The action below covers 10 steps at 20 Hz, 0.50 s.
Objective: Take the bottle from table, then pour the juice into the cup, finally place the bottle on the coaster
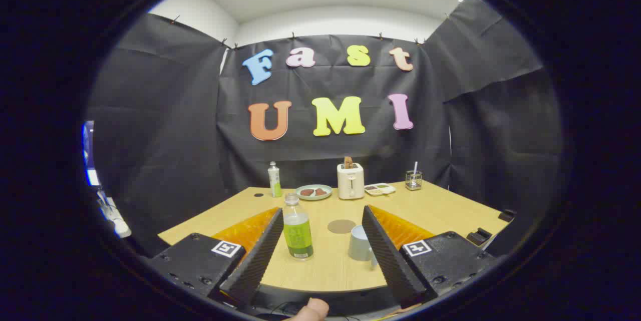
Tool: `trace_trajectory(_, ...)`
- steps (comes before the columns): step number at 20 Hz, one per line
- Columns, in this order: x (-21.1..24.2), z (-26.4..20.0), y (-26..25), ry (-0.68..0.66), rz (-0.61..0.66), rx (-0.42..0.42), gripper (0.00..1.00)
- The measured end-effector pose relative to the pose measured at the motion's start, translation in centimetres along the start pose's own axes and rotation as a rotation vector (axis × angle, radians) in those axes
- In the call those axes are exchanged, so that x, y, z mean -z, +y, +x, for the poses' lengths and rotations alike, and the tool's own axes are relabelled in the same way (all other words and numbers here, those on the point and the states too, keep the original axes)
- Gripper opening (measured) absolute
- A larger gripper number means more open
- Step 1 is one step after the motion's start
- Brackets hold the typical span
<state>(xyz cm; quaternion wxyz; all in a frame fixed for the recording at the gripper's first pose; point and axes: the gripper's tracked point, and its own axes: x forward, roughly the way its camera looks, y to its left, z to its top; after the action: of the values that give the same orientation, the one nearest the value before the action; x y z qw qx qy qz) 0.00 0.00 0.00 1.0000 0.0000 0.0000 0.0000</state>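
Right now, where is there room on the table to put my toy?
Bare wood lies right of the cup, toward the table edge. It is crowded between the bottle, coaster and cup, inside the open tool.

The hand-held two-finger gripper [320, 221] is showing two long wedge-shaped fingers [260, 253] with finely ribbed inner faces, standing wide apart with nothing pressed between them, and translucent orange ribbed panels [248, 228] are lying along their outer sides. Each finger is running back into a matte black plastic mounting block [198, 263] that is carrying a small square black-and-white fiducial marker [227, 248] on its top face and recessed screws along its lower edge. A person's fingertip [311, 310] is showing below the fingers.
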Motion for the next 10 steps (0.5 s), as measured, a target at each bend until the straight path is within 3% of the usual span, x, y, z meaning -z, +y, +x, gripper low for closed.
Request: trace_trajectory(10, -1.7, -2.9, 1.0, -0.048, -0.027, -0.008, 1.00)
